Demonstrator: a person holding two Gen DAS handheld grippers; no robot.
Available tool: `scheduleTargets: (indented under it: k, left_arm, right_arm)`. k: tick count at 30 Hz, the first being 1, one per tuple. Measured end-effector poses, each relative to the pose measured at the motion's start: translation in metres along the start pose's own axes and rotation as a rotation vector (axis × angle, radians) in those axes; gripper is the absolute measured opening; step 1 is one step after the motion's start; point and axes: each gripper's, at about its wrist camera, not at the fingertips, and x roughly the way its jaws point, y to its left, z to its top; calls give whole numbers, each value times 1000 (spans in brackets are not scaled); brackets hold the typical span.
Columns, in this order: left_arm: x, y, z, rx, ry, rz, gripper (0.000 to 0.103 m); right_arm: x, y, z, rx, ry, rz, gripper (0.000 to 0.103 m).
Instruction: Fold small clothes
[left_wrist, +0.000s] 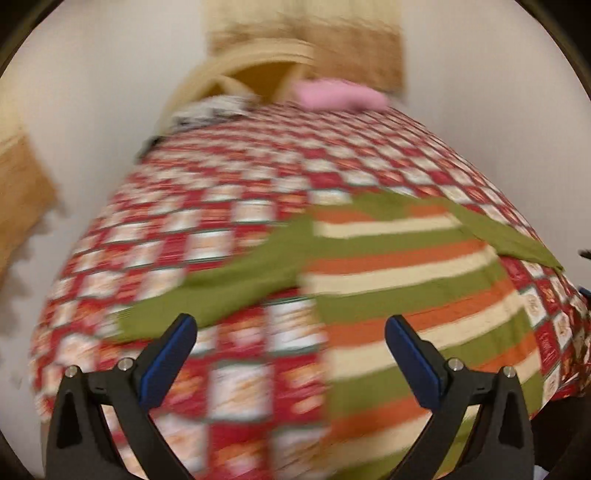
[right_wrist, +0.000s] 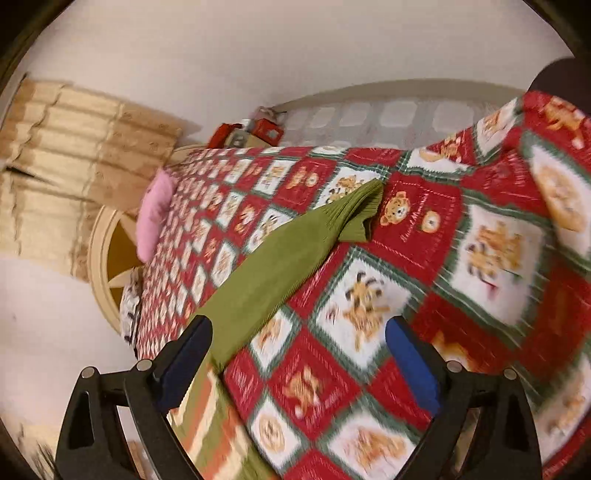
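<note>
- Left tongs (left_wrist: 290, 332) spread wide, gripping nothing, above the bed's near edge.
- Right tongs (right_wrist: 297, 334) likewise spread, empty.
- Striped sweater (left_wrist: 406, 280) lies flat on the quilt (left_wrist: 229, 206), one green sleeve (right_wrist: 280, 266) stretched out.
- Pink cloth (left_wrist: 340, 95) sits at the far end.

Red, white and green teddy-bear patterned quilt (right_wrist: 402, 280), spread over the whole surface. Pink soft item (right_wrist: 153, 218) at quilt's far edge. Cream wooden wheel-shaped frame (right_wrist: 101, 258) beyond that edge. Red boxes (right_wrist: 255, 131) past far corner, blurred.
</note>
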Motion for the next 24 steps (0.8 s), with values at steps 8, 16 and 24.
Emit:
scheduleTargets:
  k: [8,16,24]
  left_arm:
    - [73,-101,0,1,28,86,103]
    - [114,-93,-24,-12,67,222,103]
    - [118,-90,-50,-54,26,186,103]
  right_arm:
    - [59,-16,46,100,10,-41,74]
    - [90,-12,64,51,-2,-106,74]
    - [103,-16,71,44,3,-67,41]
